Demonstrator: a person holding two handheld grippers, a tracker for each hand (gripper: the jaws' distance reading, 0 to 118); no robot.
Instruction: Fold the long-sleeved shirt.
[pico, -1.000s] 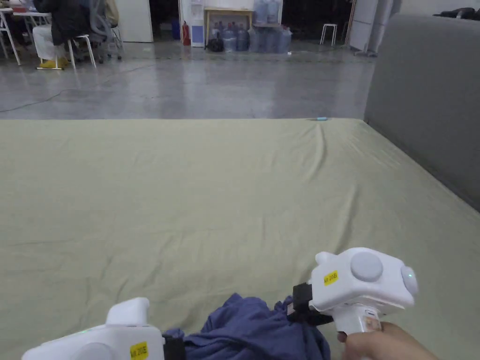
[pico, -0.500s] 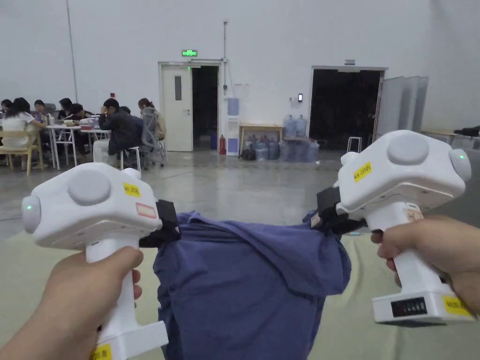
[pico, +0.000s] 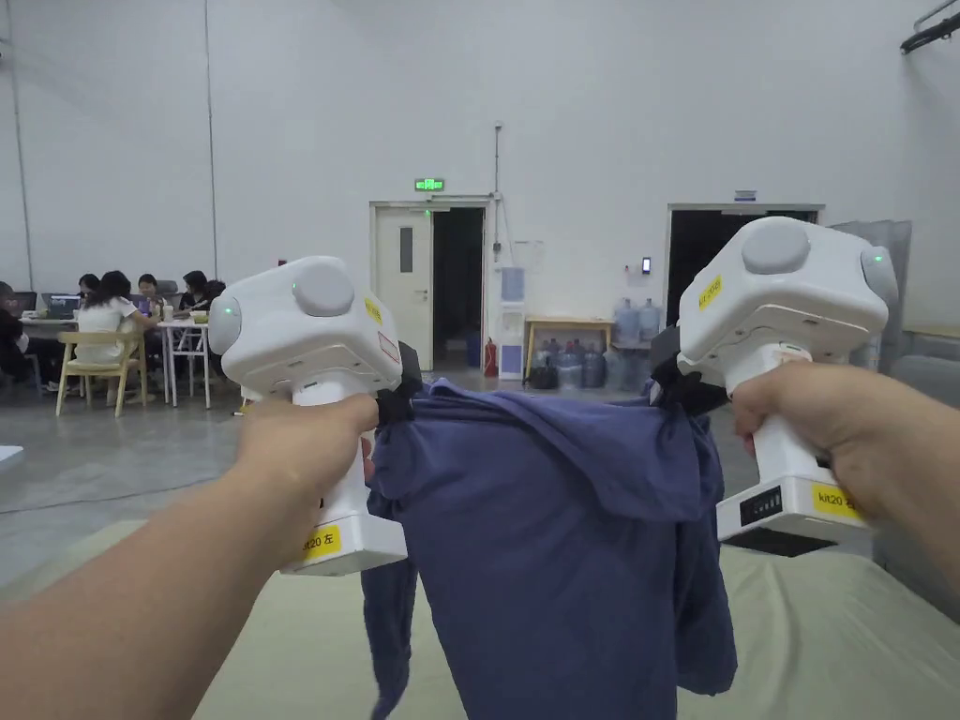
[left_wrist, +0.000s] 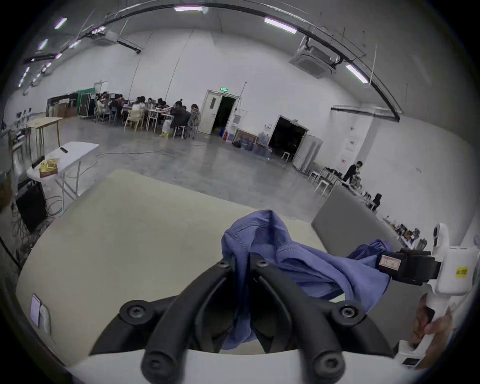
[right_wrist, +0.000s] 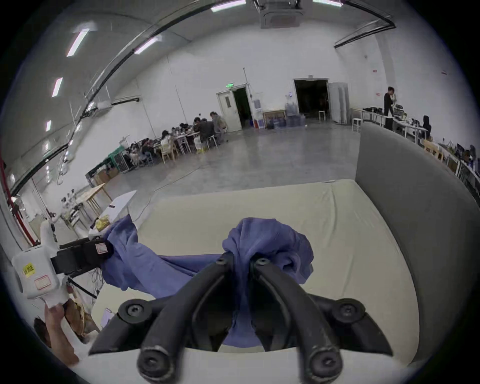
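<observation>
A blue long-sleeved shirt (pico: 553, 544) hangs in the air between my two grippers, above the pale green bed. My left gripper (pico: 398, 398) pinches its upper left edge; in the left gripper view the black jaws are shut on a bunch of the blue shirt (left_wrist: 259, 241), with the left gripper (left_wrist: 241, 263) at the picture's middle. My right gripper (pico: 670, 389) pinches the upper right edge, and the right gripper (right_wrist: 240, 259) has blue shirt cloth (right_wrist: 265, 239) bulging out past its closed jaws. The cloth sags between the two grips and its lower part drapes down.
The pale green bed sheet (pico: 825, 637) lies below the shirt. A grey padded headboard (right_wrist: 405, 187) stands along the bed's right side. Beyond the bed is a bare grey floor (pico: 112, 459), with people seated at tables (pico: 103, 328) far left and water bottles (pico: 637, 323) by the far wall.
Both grippers have lifted the shirt from the bed up to chest height, and it now hangs free. The head camera has tilted up from the bed toward the room.
</observation>
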